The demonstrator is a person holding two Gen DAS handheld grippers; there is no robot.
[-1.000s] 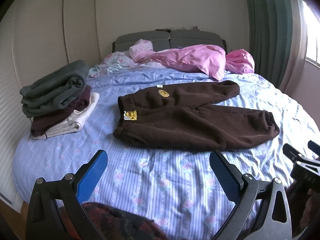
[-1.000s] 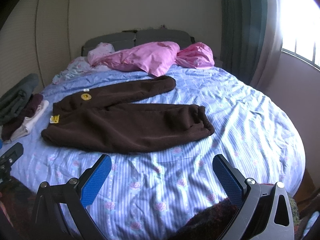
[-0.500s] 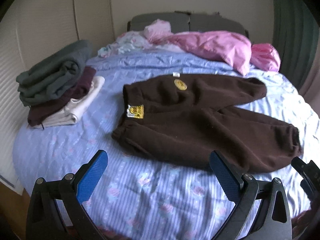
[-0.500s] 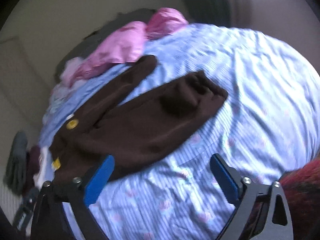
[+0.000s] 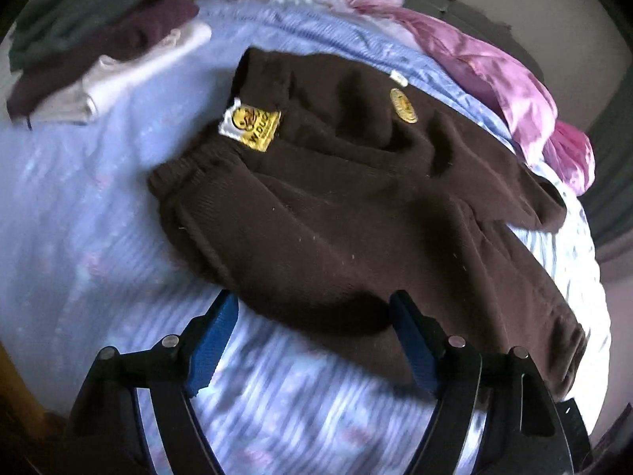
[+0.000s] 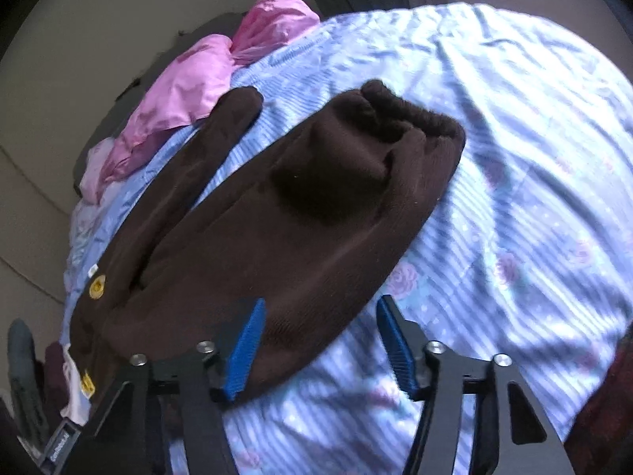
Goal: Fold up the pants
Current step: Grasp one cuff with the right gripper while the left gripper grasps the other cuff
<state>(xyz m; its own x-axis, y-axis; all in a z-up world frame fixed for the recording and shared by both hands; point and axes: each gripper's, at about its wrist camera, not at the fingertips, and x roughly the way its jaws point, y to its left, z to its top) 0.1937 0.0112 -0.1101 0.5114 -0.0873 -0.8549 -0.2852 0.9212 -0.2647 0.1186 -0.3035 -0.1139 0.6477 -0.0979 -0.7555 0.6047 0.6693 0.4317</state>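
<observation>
Approach step: left tool (image 5: 312, 316) and right tool (image 6: 318, 328) gape empty at pants' (image 5: 336, 198) six-o'clock edge; judged next, grip it.

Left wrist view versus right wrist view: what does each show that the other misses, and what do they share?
Only the left wrist view shows the pants' waistband clearly, the woven label readable in part, and the full stack of folded clothes. Only the right wrist view shows the near leg's cuff and the far leg's end. Both show the brown pants, round yellow badge, striped sheet, pink bedding, and an open gripper: left gripper, right gripper.
</observation>
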